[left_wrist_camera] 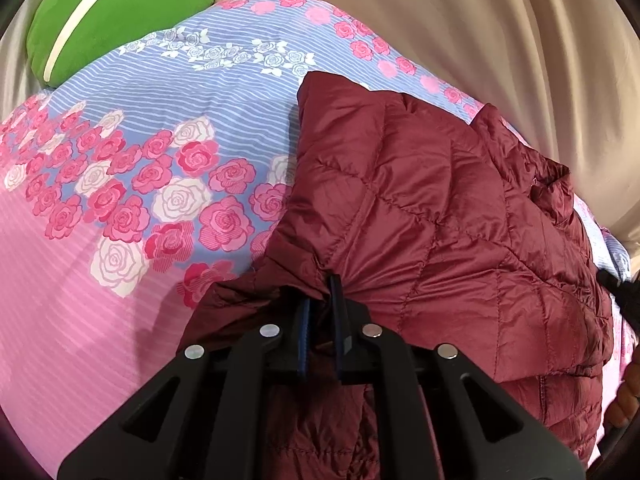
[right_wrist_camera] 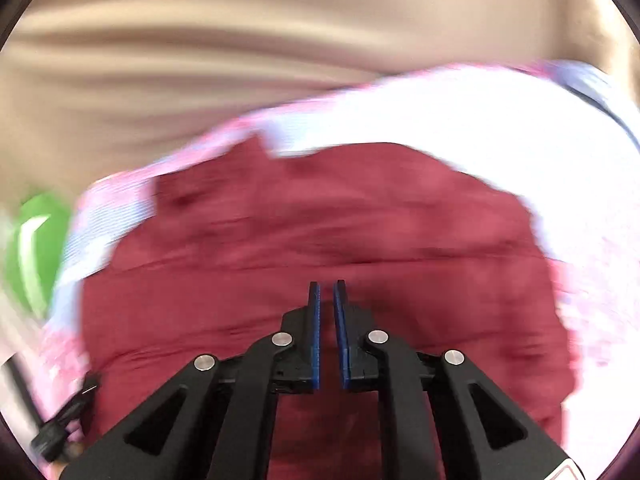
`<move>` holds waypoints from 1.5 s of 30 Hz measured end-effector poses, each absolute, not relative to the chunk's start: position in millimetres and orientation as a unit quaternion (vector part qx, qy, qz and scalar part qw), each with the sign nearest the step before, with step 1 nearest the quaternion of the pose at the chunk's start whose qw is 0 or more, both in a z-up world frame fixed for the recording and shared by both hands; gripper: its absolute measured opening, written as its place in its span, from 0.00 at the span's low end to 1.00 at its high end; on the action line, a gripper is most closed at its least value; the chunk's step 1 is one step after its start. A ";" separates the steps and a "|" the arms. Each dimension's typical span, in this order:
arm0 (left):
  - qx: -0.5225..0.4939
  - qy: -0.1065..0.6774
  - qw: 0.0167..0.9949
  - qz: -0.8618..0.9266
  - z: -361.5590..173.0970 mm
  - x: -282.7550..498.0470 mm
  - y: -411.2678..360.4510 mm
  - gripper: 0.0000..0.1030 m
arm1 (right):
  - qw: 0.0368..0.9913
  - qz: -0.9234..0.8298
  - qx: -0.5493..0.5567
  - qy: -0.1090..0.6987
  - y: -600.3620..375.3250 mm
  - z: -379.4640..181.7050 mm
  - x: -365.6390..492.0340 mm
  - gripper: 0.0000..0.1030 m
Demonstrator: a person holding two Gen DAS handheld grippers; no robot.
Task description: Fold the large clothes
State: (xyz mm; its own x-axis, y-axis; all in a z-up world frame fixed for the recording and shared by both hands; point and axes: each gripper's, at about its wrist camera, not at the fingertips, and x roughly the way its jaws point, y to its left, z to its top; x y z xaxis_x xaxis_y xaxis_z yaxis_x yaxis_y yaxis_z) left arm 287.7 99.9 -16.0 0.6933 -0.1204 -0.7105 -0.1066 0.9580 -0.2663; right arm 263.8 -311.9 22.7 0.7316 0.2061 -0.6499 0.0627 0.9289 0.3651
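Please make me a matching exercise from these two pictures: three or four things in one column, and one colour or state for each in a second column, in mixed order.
Things:
1. jacket
2. cushion
3. bed cover
4. left gripper

Colours or states:
a. green with a white stripe
b. shut on quilted fabric
c. dark red, quilted
d. pink and blue with roses

Right pairs: 1-c, 2-a, 3-d, 4-b
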 end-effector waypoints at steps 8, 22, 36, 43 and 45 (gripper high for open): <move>-0.162 0.389 0.907 -0.008 -16.6 286.3 103.5 0.09 | 0.870 0.232 0.026 0.435 -106.9 16.8 329.7 0.11; -0.197 0.383 0.903 -0.013 -18.8 283.4 112.3 0.08 | 0.857 0.227 0.114 0.448 -80.1 -10.0 396.4 0.04; -0.180 0.384 0.906 -0.009 -21.4 284.1 110.1 0.08 | 0.906 -0.076 0.232 0.346 -409.2 -7.4 169.3 0.46; -0.186 0.383 0.905 -0.016 -23.2 287.7 109.7 0.08 | 0.900 -0.048 0.220 0.374 -392.5 -28.5 190.5 0.38; -0.188 0.383 0.905 -0.017 -23.8 286.7 111.6 0.08 | 0.902 -0.033 0.227 0.365 -390.3 -21.4 192.5 0.03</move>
